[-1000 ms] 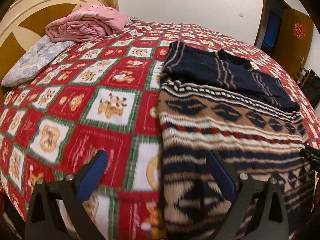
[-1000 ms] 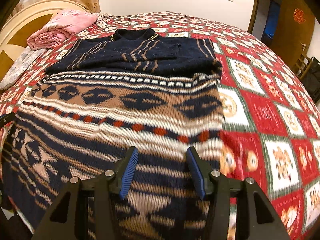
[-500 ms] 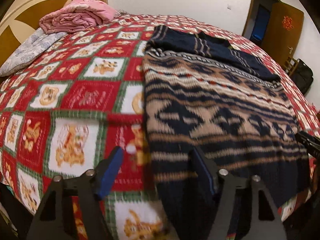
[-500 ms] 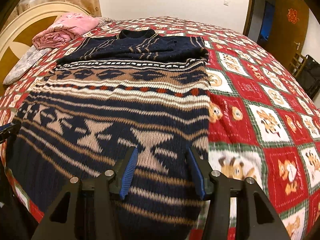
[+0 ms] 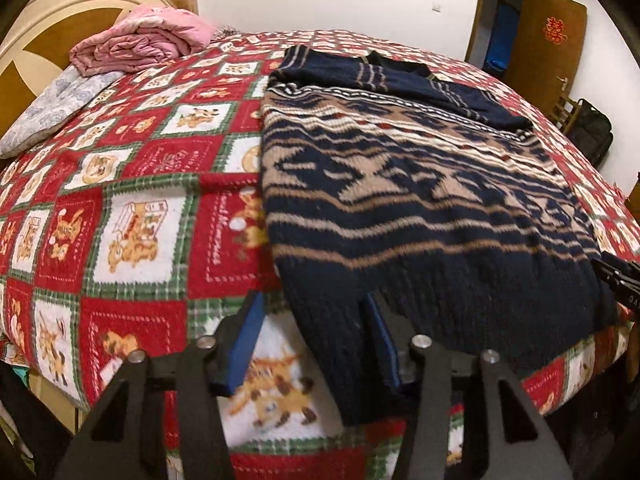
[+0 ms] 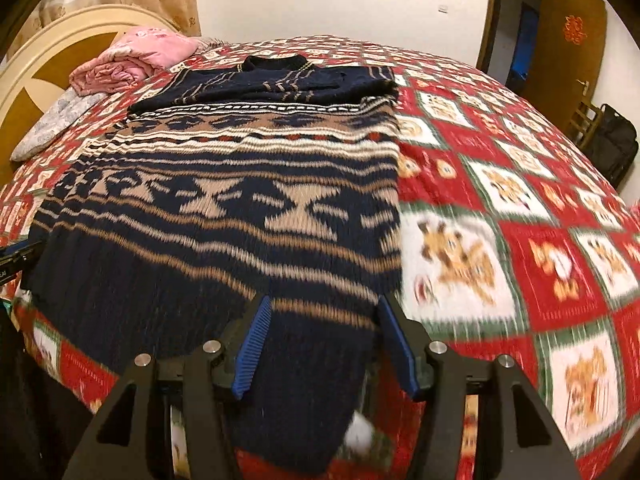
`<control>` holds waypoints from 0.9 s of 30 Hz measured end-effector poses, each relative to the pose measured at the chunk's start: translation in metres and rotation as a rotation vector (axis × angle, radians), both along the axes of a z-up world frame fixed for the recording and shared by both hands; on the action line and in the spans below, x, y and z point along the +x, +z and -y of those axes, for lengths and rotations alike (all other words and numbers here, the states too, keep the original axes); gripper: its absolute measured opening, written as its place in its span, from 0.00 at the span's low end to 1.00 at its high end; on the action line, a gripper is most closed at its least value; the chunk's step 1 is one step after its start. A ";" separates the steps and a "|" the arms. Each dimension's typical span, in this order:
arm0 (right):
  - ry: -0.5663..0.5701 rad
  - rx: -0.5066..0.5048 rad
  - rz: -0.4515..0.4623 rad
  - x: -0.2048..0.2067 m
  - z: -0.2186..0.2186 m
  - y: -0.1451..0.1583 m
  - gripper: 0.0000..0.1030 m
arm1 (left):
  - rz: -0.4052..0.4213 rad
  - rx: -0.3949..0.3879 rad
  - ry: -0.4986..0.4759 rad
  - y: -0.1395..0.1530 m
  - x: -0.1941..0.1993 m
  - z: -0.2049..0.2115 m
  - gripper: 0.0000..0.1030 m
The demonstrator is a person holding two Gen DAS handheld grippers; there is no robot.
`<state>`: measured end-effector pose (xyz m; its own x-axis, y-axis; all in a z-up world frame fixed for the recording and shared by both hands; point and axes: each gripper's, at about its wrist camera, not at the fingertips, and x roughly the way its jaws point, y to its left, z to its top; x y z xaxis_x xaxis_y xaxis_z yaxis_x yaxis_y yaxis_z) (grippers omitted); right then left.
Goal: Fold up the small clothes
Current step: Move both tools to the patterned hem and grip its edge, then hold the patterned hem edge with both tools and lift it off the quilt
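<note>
Patterned navy-tan sweater (image 6: 224, 208), sleeves folded

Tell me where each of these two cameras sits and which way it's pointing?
Left wrist view: sits on the left gripper, looking forward and down along its fingers at the sweater's near left hem corner; its closing jaws straddle that corner, and the other gripper's tip shows at the right edge.
Right wrist view: sits on the right gripper, facing the sweater's near right hem corner; its opening jaws have hem fabric between them.
Shared: the sweater, the red patchwork blanket, the pink quilt by the headboard, and the brown door.
</note>
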<state>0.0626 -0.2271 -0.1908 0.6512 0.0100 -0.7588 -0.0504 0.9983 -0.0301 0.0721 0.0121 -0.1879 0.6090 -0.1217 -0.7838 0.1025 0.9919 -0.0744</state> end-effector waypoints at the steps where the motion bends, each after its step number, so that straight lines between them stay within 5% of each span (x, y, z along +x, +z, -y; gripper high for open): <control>1: -0.008 0.002 -0.004 -0.005 0.001 0.000 0.55 | 0.001 -0.001 -0.003 0.000 -0.003 0.001 0.47; 5: -0.045 0.100 -0.026 -0.022 0.019 0.000 0.55 | -0.002 -0.017 -0.017 0.000 -0.011 0.004 0.40; 13: -0.038 0.133 -0.057 -0.039 0.026 -0.001 0.55 | 0.020 -0.016 -0.015 0.007 -0.019 0.007 0.40; 18: -0.011 0.155 -0.055 -0.041 0.021 -0.001 0.51 | 0.016 0.004 0.016 0.006 -0.018 0.002 0.44; 20: -0.018 0.147 -0.057 -0.040 0.022 -0.003 0.48 | -0.003 0.018 0.030 0.003 -0.016 0.001 0.58; 27: -0.024 0.163 -0.041 -0.041 0.022 -0.004 0.47 | -0.040 -0.048 0.020 -0.004 -0.014 -0.003 0.57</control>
